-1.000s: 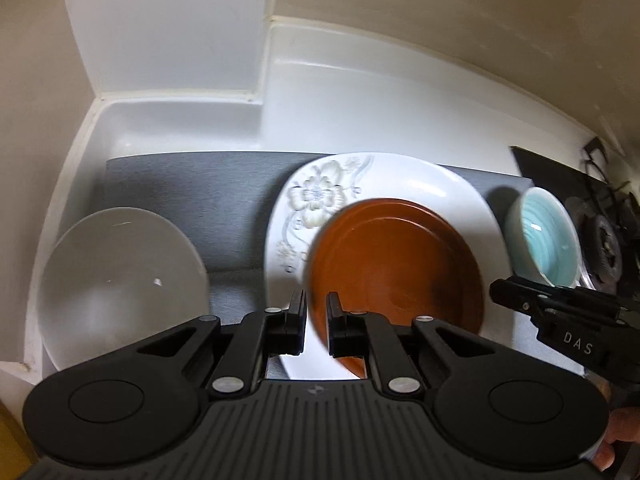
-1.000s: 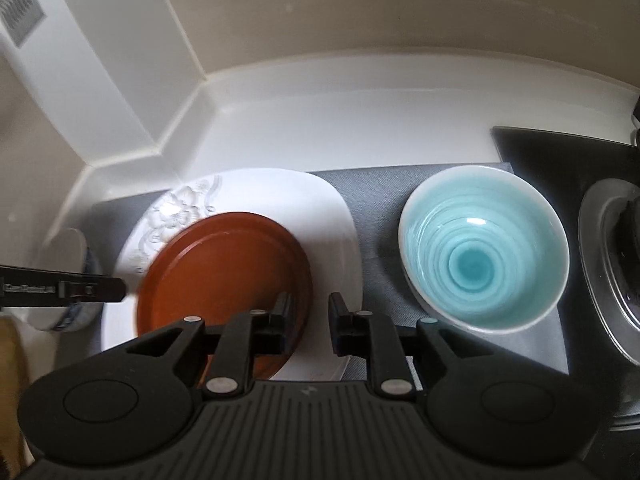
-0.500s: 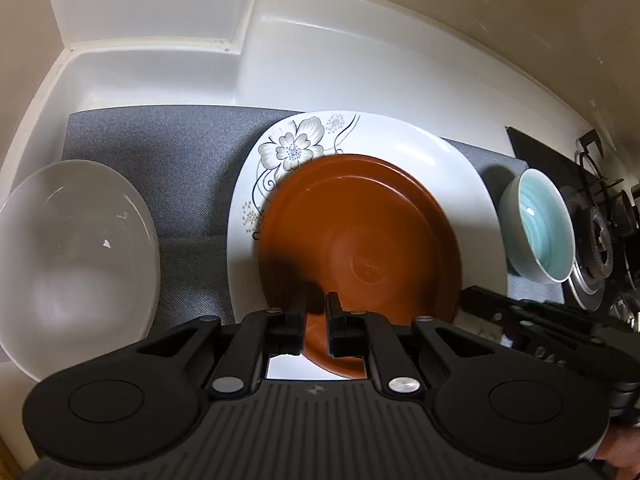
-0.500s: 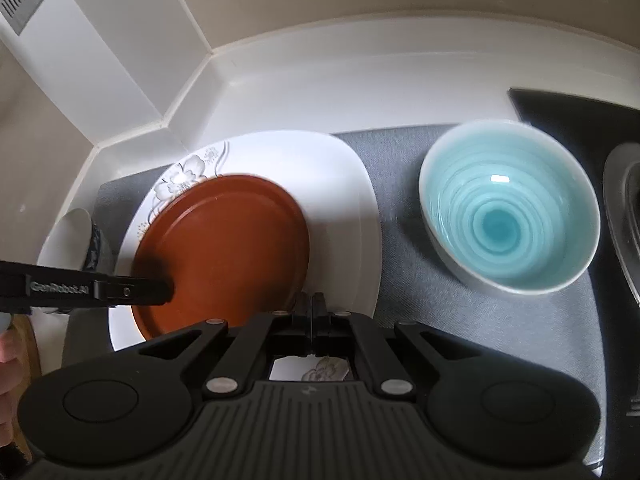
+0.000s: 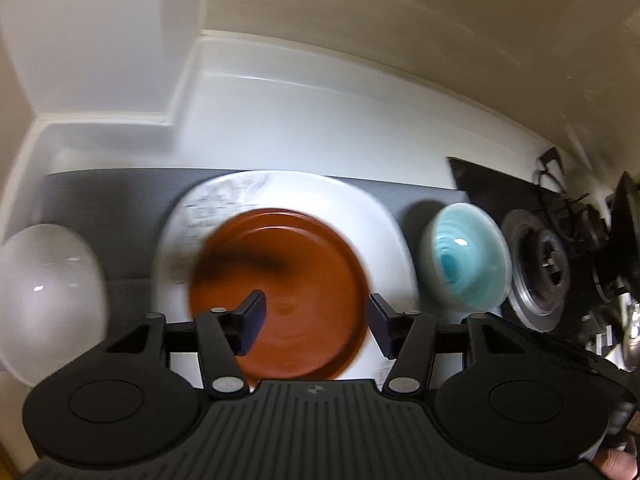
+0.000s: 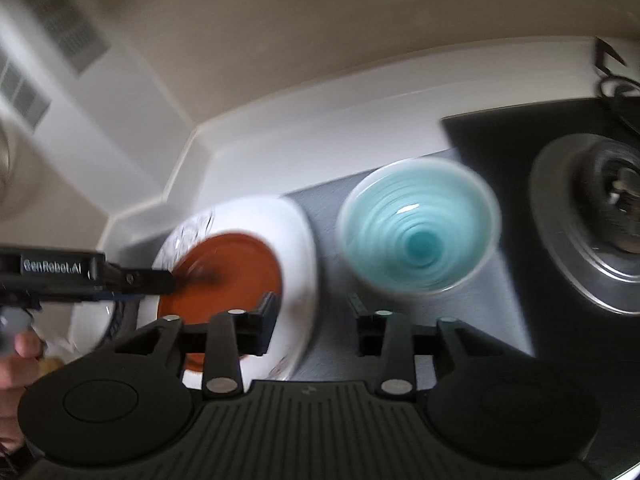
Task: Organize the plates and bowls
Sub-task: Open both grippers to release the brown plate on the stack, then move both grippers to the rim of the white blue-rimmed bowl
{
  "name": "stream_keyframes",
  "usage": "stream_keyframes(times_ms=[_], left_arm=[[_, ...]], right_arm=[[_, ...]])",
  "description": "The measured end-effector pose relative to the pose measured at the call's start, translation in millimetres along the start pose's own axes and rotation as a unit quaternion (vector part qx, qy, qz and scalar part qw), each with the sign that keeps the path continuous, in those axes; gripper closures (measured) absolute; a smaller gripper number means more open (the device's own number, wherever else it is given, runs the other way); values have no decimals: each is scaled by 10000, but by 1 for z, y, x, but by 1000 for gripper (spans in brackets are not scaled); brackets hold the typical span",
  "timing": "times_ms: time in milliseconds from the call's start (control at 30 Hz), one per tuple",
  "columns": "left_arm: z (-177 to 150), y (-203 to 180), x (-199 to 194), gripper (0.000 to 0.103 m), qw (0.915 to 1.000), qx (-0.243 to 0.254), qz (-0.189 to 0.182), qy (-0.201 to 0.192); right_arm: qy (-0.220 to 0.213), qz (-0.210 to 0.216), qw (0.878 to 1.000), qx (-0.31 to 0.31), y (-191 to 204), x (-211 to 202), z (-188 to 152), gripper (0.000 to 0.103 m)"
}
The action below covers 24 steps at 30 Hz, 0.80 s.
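From your left wrist, your left gripper [image 5: 316,320] hangs above the brown plate [image 5: 280,292], its jaws opening with nothing pressed between them. That plate lies on the white floral plate [image 5: 360,216] on the grey mat [image 5: 112,208]; a turquoise bowl [image 5: 466,258] is at 3 o'clock, a frosted bowl [image 5: 48,292] at 9.

From your right wrist, your right gripper [image 6: 314,326] is opening too, empty, over the white plate's edge, with the turquoise bowl at 1 o'clock.
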<state>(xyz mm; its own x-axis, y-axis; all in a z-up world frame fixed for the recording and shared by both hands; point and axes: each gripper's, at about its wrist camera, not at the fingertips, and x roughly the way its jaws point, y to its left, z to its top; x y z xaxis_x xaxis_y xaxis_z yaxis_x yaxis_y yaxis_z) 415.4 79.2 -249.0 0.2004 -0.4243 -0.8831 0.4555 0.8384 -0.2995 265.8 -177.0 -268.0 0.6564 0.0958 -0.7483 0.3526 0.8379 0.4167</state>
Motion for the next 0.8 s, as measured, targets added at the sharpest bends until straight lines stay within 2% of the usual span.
stream_keyframes(times_ms=[200, 267, 400, 567, 700, 767, 800], left_arm=[[25, -30, 23, 45, 9959, -357, -742, 387], [31, -39, 28, 45, 9961, -388, -697, 382], [26, -44, 21, 45, 9986, -351, -348, 194], [3, -12, -6, 45, 9976, -425, 524, -156], [-24, 37, -43, 48, 9878, -689, 1254, -618], [-38, 63, -59, 58, 9793, -896, 1630, -803], [-43, 76, -66, 60, 9771, -1022, 1667, -838]], right_arm=[[-160, 116, 9949, 991, -55, -23, 29, 61], [-144, 118, 9937, 1110, -64, -26, 34, 61], [24, 215, 9965, 812, -56, -28, 38, 58], [363, 564, 9965, 494, -18, -9, 35, 55], [686, 818, 9942, 84, 32, 17, 27, 55], [855, 971, 9915, -102, 59, 33, 22, 55], [941, 1028, 9901, -190, 73, 42, 18, 55]])
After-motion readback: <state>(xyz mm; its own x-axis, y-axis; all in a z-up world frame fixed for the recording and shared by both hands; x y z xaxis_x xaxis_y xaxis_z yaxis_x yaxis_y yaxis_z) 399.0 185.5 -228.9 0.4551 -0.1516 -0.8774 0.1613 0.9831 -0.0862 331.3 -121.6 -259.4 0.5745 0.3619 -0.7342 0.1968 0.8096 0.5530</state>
